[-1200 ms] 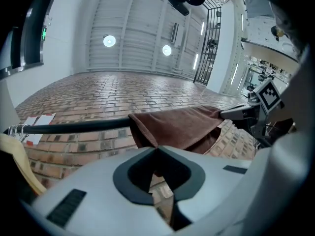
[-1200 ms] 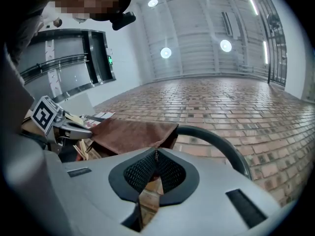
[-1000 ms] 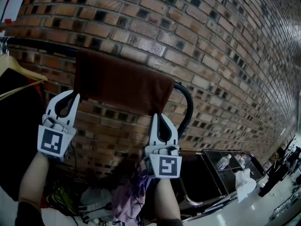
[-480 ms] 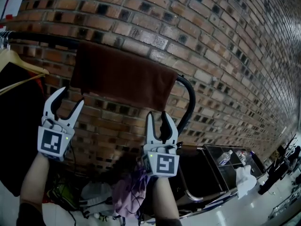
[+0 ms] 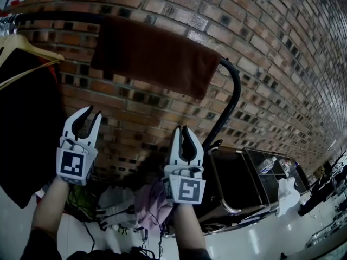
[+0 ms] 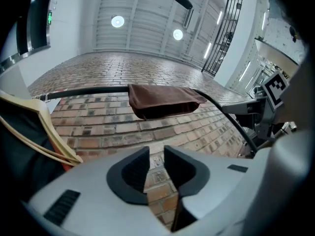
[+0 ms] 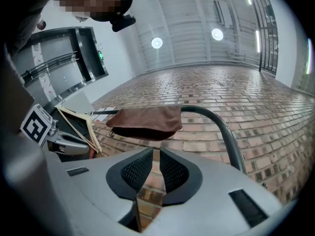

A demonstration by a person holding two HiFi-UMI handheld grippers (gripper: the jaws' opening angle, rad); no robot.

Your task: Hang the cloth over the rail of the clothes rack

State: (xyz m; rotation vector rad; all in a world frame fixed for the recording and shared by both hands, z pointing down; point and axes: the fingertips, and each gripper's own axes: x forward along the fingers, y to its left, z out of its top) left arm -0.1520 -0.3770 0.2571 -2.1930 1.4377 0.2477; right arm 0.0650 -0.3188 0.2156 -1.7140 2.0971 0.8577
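cloth (image 5: pixel 157 56): brown, draped | over black rail (image 5: pixel 51 18), near bend

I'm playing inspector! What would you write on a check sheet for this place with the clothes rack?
Surface: pale shiny floor, partly covered.
Job's things: brown cloth draped over the black rail.
Clutter: heap of clothes on the floor; wooden hanger with a dark garment at the rail's left end.
Grippers: left gripper and right gripper are below the cloth, clear of it; jaws closing, nothing between them.
Cables: thin dark cables by the heap.
Surroundings: brick wall behind the rack; black cart to the right.
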